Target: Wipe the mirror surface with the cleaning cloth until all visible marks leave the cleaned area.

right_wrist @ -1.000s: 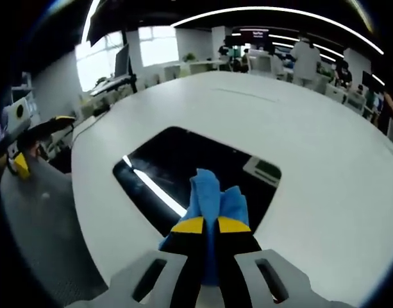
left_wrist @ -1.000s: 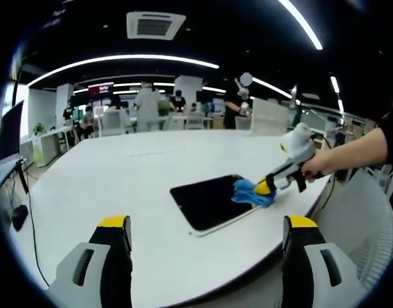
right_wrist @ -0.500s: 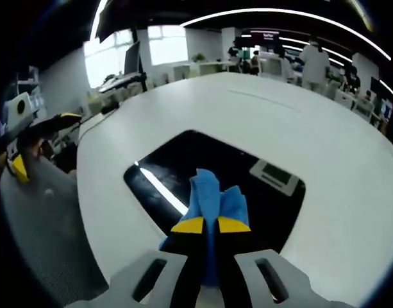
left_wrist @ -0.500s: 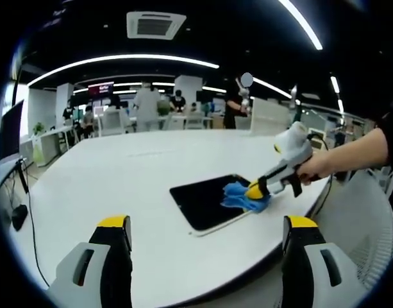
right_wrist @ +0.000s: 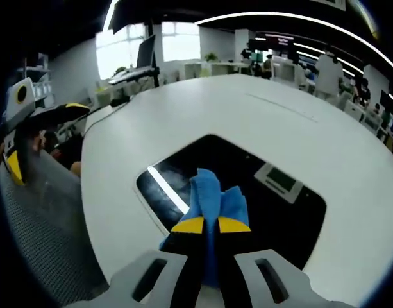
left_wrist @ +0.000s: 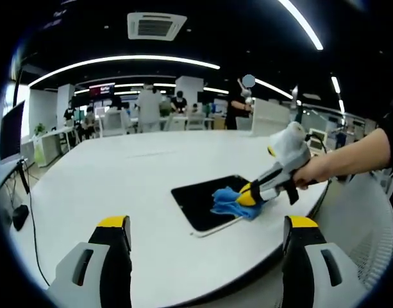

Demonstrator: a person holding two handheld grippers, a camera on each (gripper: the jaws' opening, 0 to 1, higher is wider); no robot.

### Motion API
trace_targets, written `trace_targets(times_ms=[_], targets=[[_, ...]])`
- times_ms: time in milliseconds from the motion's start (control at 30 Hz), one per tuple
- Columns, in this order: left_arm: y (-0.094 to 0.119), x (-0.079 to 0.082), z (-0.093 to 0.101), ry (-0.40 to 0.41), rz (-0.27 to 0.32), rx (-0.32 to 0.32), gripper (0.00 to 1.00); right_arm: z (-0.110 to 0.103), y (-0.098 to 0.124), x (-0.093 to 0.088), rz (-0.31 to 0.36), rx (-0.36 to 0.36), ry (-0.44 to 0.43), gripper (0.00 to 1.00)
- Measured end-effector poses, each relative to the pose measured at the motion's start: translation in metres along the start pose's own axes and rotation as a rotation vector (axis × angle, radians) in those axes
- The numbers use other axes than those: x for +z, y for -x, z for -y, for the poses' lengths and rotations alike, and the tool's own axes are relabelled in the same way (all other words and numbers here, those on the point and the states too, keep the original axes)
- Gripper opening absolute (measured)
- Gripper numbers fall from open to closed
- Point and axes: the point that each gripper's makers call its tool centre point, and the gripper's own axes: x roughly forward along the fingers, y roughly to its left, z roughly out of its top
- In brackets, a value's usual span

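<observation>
1. Left gripper view: the left claw (left_wrist: 206, 224) gapes wide and holds nothing, well short of the mirror (left_wrist: 206, 199) lying flat on the white surface (left_wrist: 119, 179). The right claw (left_wrist: 247, 194) presses the blue cloth (left_wrist: 229, 202) onto the mirror.
2. Right gripper view: the right claw (right_wrist: 206, 224) is clamped on the cloth (right_wrist: 212, 192), which rests on the mirror (right_wrist: 247, 192).

A wide white surface (left_wrist: 119, 186) curves away; people (left_wrist: 148, 106) stand among desks beyond it; a ceiling vent (left_wrist: 156, 25) and long light strips (left_wrist: 119, 61) hang overhead; a monitor (right_wrist: 147, 51) stands by bright windows (right_wrist: 183, 40).

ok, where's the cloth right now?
The blue cloth is clamped in the right gripper, pressed on the mirror near its edge closest to the person.
</observation>
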Motion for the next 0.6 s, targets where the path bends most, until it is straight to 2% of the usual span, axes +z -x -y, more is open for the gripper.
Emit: trace_targets(times_ms=[267,600], targets=[[0.0,0.0,0.0,-0.001,-0.001,0.001,0.99,-0.001,0.0,0.001,0.017,-0.008,-0.024,0.0],[0.0,-0.002,0.0,-0.002,-0.013,0.0,0.99,-0.019,-0.016,0.015,0.037,0.031,-0.015,0.0]])
